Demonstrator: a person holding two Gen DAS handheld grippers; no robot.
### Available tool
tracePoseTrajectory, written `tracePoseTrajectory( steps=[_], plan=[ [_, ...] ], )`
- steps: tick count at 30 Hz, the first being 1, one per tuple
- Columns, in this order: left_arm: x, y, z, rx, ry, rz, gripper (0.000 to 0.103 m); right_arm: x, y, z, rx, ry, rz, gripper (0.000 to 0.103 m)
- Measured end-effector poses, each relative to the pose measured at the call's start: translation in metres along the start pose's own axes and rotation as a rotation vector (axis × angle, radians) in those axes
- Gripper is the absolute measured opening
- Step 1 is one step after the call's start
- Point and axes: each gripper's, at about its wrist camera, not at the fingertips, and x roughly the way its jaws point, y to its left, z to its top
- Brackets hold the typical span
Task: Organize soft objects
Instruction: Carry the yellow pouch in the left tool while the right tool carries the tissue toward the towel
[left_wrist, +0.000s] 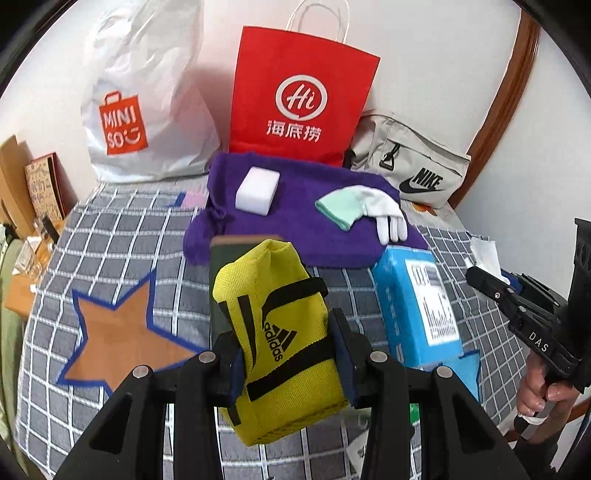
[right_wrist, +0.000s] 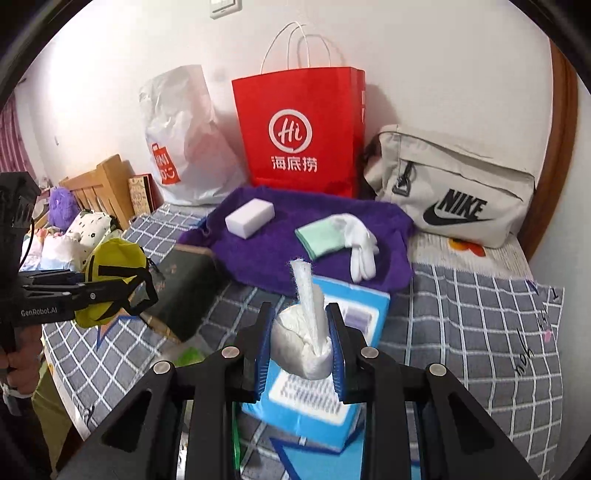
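Yellow Adidas pouch, soft and light, sat clamped mid-body in left tool; right tool squeezed a crumpled white wad, purple towel at twelve o'clock.

bright, even light; soft shadows, fisheye-bent edges, slight blur.

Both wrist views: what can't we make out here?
- Dark green object, left wrist view: mostly hidden behind the yellow pouch in the left tool.
- Blue box label, right wrist view: blurred, partly covered by the white wad in the right tool.
- Red bag contents: hidden by its walls.
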Motion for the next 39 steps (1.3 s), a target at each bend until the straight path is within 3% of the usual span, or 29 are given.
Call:
tracePoseTrajectory(
  steps=[16, 28, 39],
  plan=[
    [0.028, 0.002, 0.061, -0.015, -0.015, -0.027, 0.039, 0.053, -0.012, 0.057, 0.011, 0.027, -0.014, 0.028],
    [0.079, 0.012, 0.1, -0.032, 0.043, -0.071, 0.039, 0.102, -0.027, 0.098, -0.006, 0.081, -0.016, 0.028],
    [0.121, 0.015, 0.127, -0.022, 0.075, -0.081, 0.039, 0.147, -0.043, 0.106, 0.028, 0.133, -0.006, 0.028]
  ],
)
